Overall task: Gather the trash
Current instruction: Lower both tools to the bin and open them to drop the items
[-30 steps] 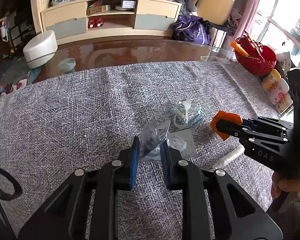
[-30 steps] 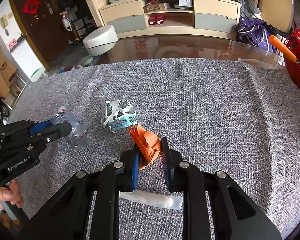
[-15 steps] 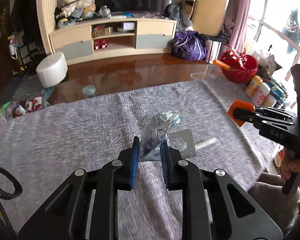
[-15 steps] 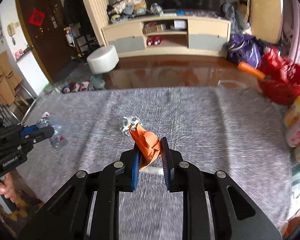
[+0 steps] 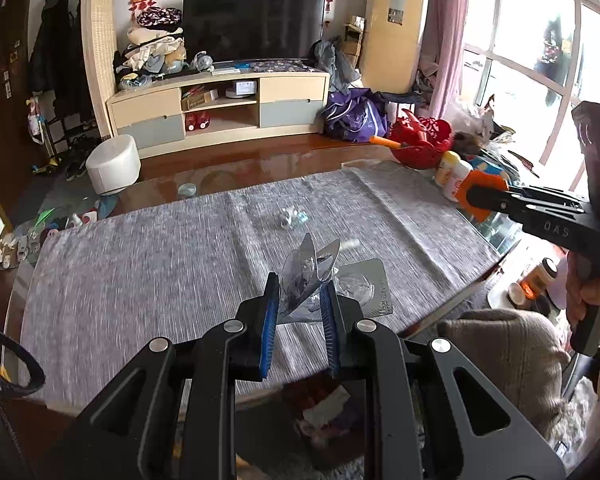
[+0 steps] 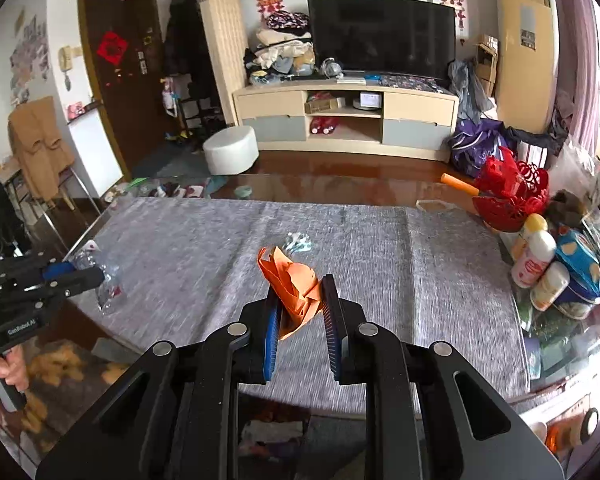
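We judge this to be the carry step of the trash collection: both pieces are off the grey woven tablecloth (image 5: 148,280) and on their way to wherever the rubbish goes, which neither view clearly shows, though something dark with scraps in it lies blurred below the near table edge. Our left gripper (image 5: 299,300) is clenched on a crumpled clear plastic wrapper (image 5: 310,272), whose foil-like flap sticks out to the right of the pads; our right gripper (image 6: 300,304) is clenched on a crumpled orange paper scrap (image 6: 290,284), the paper rising above the blue pads. Both tools are held above the near side of the table, tilted downward and forward, side by side, each gripped in a hand (image 5: 592,300) near the edge of the other's view. Two pieces remain on the cloth: a small white-and-blue crumpled wad (image 5: 294,216) near the middle and a pale rolled strip (image 5: 350,244) just nearer than it. The next move, as we read it, calls for bringing both loads over a bin and letting the jaws go, then returning for those two.
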A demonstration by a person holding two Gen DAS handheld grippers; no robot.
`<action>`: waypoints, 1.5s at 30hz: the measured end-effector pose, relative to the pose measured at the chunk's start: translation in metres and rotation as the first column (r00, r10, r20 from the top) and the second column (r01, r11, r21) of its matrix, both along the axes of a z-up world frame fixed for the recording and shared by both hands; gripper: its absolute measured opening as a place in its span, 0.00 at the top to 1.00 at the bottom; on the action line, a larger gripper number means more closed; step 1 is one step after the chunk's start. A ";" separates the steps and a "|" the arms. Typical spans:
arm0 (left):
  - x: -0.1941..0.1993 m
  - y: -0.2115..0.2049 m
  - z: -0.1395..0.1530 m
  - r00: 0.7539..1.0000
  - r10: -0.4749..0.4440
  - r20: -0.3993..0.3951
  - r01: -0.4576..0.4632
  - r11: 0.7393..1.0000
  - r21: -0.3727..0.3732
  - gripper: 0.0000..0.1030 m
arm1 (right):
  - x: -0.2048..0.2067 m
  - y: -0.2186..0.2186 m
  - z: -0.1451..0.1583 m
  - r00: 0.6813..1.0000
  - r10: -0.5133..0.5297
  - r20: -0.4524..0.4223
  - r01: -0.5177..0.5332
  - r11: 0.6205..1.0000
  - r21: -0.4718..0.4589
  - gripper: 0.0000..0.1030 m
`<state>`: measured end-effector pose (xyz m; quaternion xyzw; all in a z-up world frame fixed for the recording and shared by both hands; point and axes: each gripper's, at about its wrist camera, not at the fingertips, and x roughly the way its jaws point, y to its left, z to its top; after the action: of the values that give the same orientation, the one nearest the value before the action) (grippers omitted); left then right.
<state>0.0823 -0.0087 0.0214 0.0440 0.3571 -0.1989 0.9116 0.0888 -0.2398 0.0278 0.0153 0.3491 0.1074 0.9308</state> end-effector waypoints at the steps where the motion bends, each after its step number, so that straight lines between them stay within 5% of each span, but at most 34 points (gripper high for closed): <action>1: -0.008 0.001 -0.001 1.000 0.001 0.001 -0.001 1.000 -0.002 0.81 | -0.007 0.001 0.000 1.000 0.004 0.002 -0.004 1.000 0.001 0.79; 7: -0.044 0.007 -0.023 1.000 0.016 -0.019 -0.017 1.000 -0.006 0.81 | -0.043 0.005 -0.020 0.999 0.016 -0.029 -0.015 0.999 0.035 0.79; 19: -0.068 0.005 -0.116 0.988 0.048 -0.145 -0.055 0.998 -0.040 0.81 | -0.062 0.024 -0.120 0.982 0.024 -0.189 -0.005 0.995 0.102 0.79; 34: -0.058 -0.011 -0.242 0.929 0.038 -0.368 -0.057 0.998 -0.041 0.81 | -0.050 0.037 -0.240 0.921 0.055 -0.385 0.008 0.987 0.159 0.78; 45: -0.054 -0.022 -0.276 0.896 0.009 -0.444 -0.016 1.000 -0.012 0.81 | -0.044 0.043 -0.268 0.892 0.056 -0.449 0.003 0.992 0.129 0.77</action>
<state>0.0285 -0.0303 -0.2546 -0.0117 0.5544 -0.2005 0.8077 0.0446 -0.1967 -0.2401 0.0937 0.5484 0.1353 0.8199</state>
